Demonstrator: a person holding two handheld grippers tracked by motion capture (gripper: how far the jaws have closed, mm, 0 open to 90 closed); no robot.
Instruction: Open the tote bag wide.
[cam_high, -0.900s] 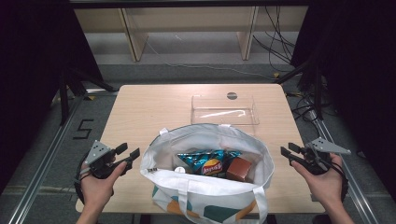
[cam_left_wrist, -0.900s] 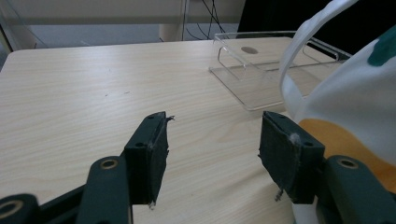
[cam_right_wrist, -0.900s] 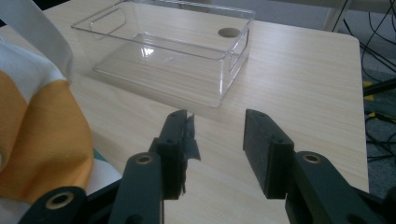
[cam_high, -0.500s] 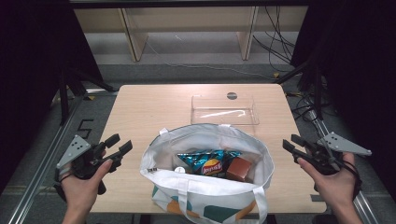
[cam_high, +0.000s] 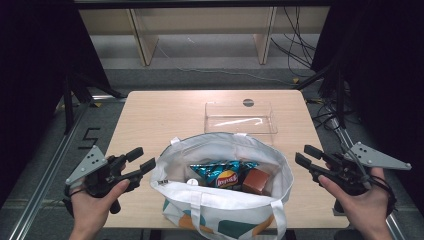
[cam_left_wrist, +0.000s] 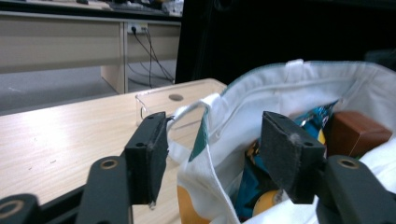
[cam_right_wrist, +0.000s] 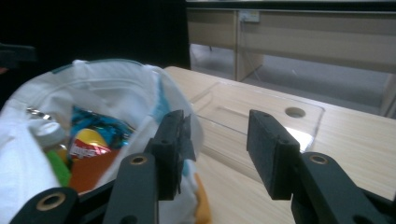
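A white tote bag (cam_high: 280, 172) with teal and orange print stands open at the table's near edge. Inside lie a blue chip packet (cam_high: 223, 175), a brown box (cam_high: 256, 181) and a white-capped bottle (cam_high: 192, 182). My left gripper (cam_high: 141, 159) hovers just left of the bag, open and empty; its own view looks past the bag's rim (cam_left_wrist: 219, 140) at the brown box (cam_left_wrist: 357, 133). My right gripper (cam_high: 306, 154) hovers just right of the bag, open and empty, and its view shows the bag (cam_right_wrist: 116, 88) with the chip packet (cam_right_wrist: 93, 135) inside.
A clear plastic tray (cam_high: 241, 117) sits on the wooden table (cam_high: 155, 115) beyond the bag, also in the right gripper view as a tray (cam_right_wrist: 261, 121). A dark round hole (cam_high: 248, 103) marks the table's far side. Shelving and cables lie behind.
Both hands drew back toward the near edge and then came forward again. The left gripper now sits closer to the bag's left side. The bag has not moved.
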